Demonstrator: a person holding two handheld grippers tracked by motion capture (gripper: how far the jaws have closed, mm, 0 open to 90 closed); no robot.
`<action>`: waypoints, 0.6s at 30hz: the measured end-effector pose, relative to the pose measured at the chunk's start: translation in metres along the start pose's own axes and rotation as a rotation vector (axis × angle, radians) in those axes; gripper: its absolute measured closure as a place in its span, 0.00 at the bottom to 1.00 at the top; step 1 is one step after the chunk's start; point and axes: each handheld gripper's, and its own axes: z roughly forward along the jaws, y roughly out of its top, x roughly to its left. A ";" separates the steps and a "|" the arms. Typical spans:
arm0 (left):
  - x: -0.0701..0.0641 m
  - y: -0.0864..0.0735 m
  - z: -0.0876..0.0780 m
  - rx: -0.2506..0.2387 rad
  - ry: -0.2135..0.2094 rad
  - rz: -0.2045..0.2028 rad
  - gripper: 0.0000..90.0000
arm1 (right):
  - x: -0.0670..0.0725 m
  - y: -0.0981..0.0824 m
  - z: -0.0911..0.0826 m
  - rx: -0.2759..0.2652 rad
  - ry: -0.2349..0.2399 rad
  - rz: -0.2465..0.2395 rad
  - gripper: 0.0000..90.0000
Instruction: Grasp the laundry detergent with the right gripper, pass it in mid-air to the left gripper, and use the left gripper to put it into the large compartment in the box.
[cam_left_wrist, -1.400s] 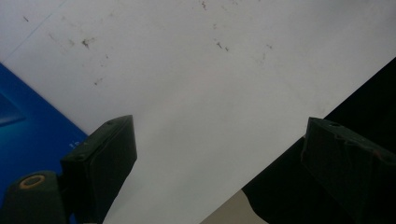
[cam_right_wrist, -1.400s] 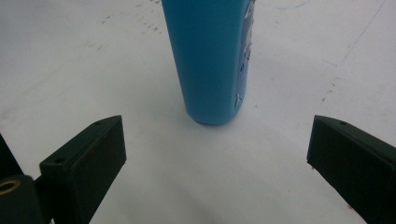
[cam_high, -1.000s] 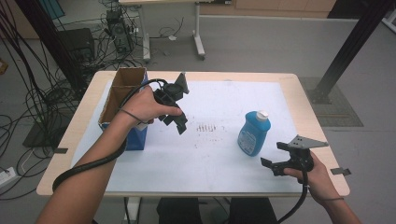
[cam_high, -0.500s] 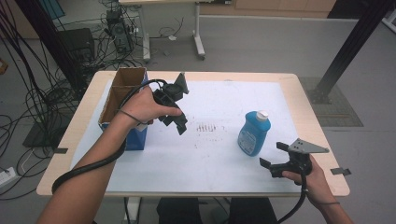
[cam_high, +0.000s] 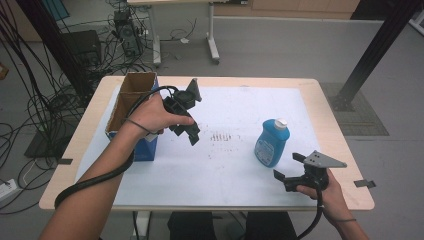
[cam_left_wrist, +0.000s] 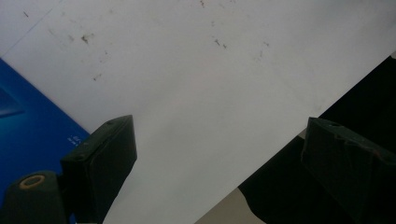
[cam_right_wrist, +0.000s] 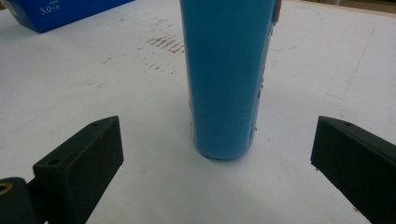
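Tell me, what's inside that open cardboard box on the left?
The high view shows only brown inner walls and a divider splitting the box into two compartments. The person's left hand and the walls hide the bottom, so any contents can't be told.

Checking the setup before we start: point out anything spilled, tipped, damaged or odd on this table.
Nothing is spilled or tipped. The blue bottle stands upright with its cap on, and the open cardboard box sits squarely at the table's left edge. The only blemish is a patch of small dark smudge marks on the white table cover, dry-looking stains rather than a spill.
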 end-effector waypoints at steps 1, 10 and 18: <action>0.000 0.000 0.000 0.000 0.000 0.000 0.12 | 0.000 0.000 0.001 -0.005 -0.001 0.001 0.02; -0.002 0.002 0.000 0.000 0.001 0.004 0.12 | 0.001 0.000 0.011 -0.023 -0.010 0.008 0.02; -0.003 0.002 -0.001 -0.004 0.000 0.005 0.12 | 0.001 0.001 0.019 -0.037 -0.021 0.011 0.02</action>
